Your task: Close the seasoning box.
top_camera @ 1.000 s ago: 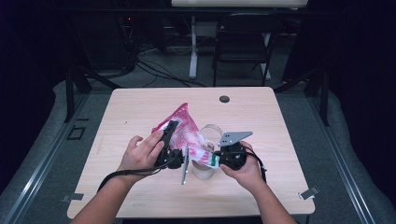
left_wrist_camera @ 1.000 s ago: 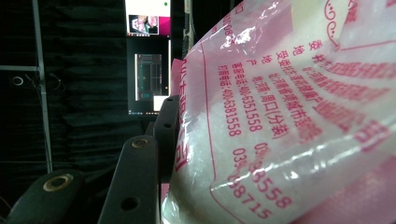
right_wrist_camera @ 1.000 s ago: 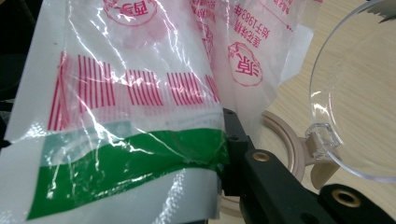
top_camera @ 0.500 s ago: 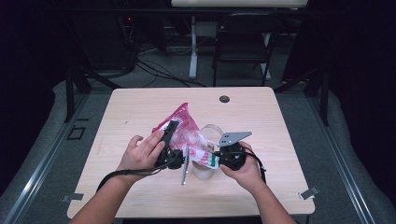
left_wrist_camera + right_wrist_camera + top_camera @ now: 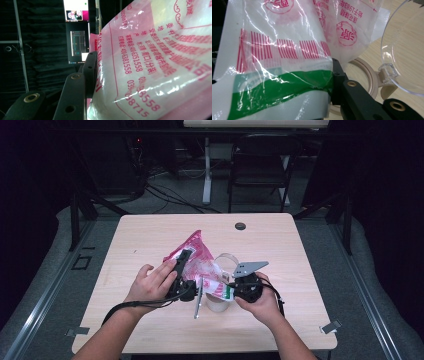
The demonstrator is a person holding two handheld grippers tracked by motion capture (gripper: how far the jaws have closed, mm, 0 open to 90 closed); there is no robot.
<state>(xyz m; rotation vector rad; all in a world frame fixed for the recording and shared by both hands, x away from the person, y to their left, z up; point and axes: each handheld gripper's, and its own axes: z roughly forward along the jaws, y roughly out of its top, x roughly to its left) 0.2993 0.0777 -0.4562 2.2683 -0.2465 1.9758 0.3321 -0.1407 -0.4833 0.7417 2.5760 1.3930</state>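
Note:
A pink and white printed plastic bag (image 5: 197, 265) is held up over the middle of the table between both grippers. My left gripper (image 5: 184, 259) clamps the bag's left side; in the left gripper view the bag (image 5: 155, 62) presses against the one jaw that shows and hides the other. My right gripper (image 5: 223, 291) is shut on the bag's lower edge, and the right gripper view shows the green stripe of the bag (image 5: 287, 50) pinched at the jaw tips. Under the bag stands a beige container (image 5: 367, 75) with a clear hinged lid (image 5: 404, 50) tipped open.
The wooden table (image 5: 300, 250) has a black round grommet (image 5: 240, 226) near its far edge. A thin grey stick-like thing (image 5: 198, 300) hangs or lies below the bag. A dark chair (image 5: 260, 165) and cables sit on the floor beyond the table.

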